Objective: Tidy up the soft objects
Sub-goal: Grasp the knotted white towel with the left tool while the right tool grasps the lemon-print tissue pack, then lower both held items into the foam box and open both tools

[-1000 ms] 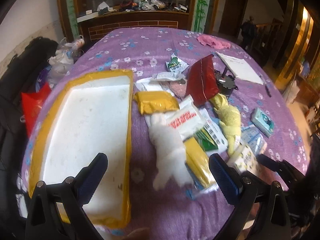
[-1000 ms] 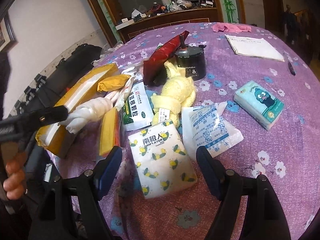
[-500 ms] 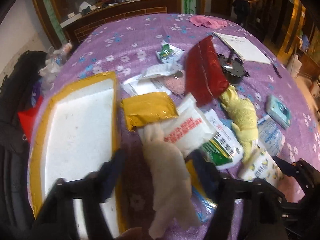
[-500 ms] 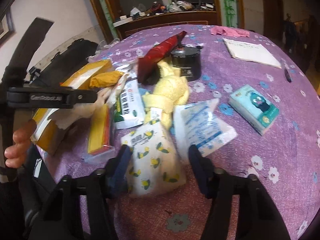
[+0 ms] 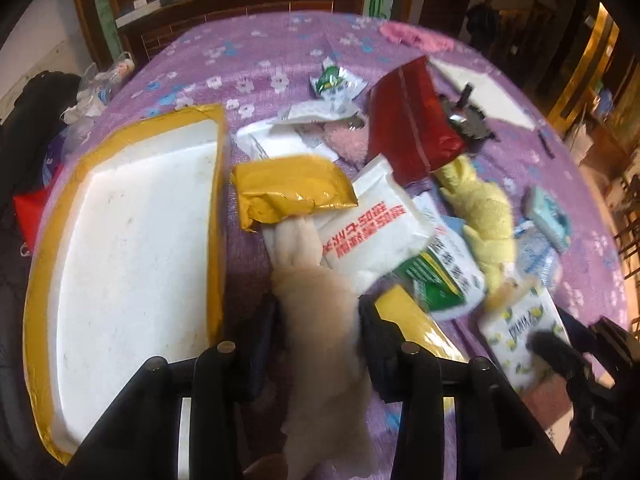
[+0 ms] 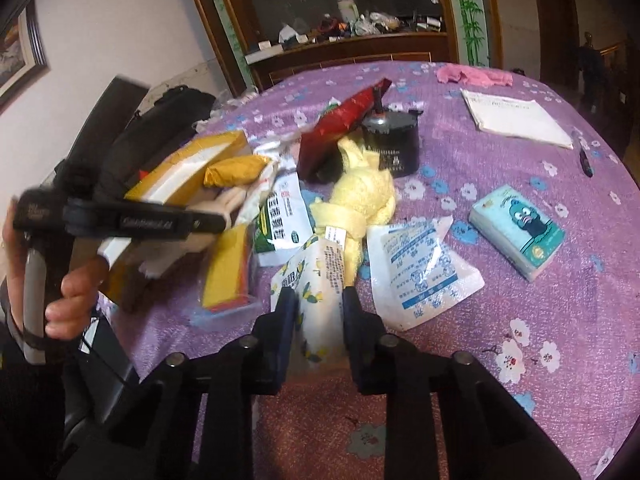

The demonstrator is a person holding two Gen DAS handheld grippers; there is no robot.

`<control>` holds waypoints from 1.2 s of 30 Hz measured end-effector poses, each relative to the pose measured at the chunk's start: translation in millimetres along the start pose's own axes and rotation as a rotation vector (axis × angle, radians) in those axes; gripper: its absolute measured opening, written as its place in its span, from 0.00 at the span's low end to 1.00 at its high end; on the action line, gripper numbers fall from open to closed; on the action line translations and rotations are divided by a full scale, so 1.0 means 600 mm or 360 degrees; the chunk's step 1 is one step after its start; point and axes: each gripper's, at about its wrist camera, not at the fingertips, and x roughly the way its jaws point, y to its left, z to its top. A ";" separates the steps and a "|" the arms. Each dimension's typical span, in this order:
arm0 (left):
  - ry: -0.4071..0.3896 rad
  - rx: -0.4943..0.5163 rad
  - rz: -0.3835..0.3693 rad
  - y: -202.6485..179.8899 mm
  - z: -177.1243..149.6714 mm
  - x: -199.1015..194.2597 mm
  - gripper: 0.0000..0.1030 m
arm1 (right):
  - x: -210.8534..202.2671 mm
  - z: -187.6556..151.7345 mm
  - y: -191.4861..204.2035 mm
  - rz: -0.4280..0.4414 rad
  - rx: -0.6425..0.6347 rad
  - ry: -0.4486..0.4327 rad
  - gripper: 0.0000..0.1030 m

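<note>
Both your grippers have closed since 1 second ago: left gripper (image 5: pixel 318 322) pinches the white towel roll (image 5: pixel 320 304), right gripper (image 6: pixel 318 312) the lemon-print tissue pack (image 6: pixel 316 280); lift gently toward the foam tray (image 5: pixel 132 240).

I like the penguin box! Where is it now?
In the right wrist view the teal tissue pack lies flat on the purple tablecloth, right of the white sachet, apart from it.

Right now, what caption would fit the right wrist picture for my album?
The right gripper squeezes a lemon-print tissue pack beside a yellow towel on the purple tablecloth.
</note>
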 end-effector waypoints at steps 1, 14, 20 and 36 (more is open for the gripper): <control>-0.0022 -0.0029 -0.0026 0.004 -0.008 -0.011 0.41 | -0.005 0.001 0.000 0.0016 0.0009 -0.0015 0.21; -0.0185 -0.0114 -0.0341 0.026 -0.073 -0.143 0.41 | -0.034 0.051 0.017 0.0136 0.0088 -0.0189 0.21; -0.0449 -0.0319 -0.0145 0.136 -0.077 -0.221 0.41 | 0.001 0.114 0.114 0.0400 -0.0020 -0.0139 0.21; -0.0250 -0.0532 0.0199 0.260 -0.122 -0.094 0.54 | 0.204 0.110 0.333 0.0296 -0.0302 0.0218 0.25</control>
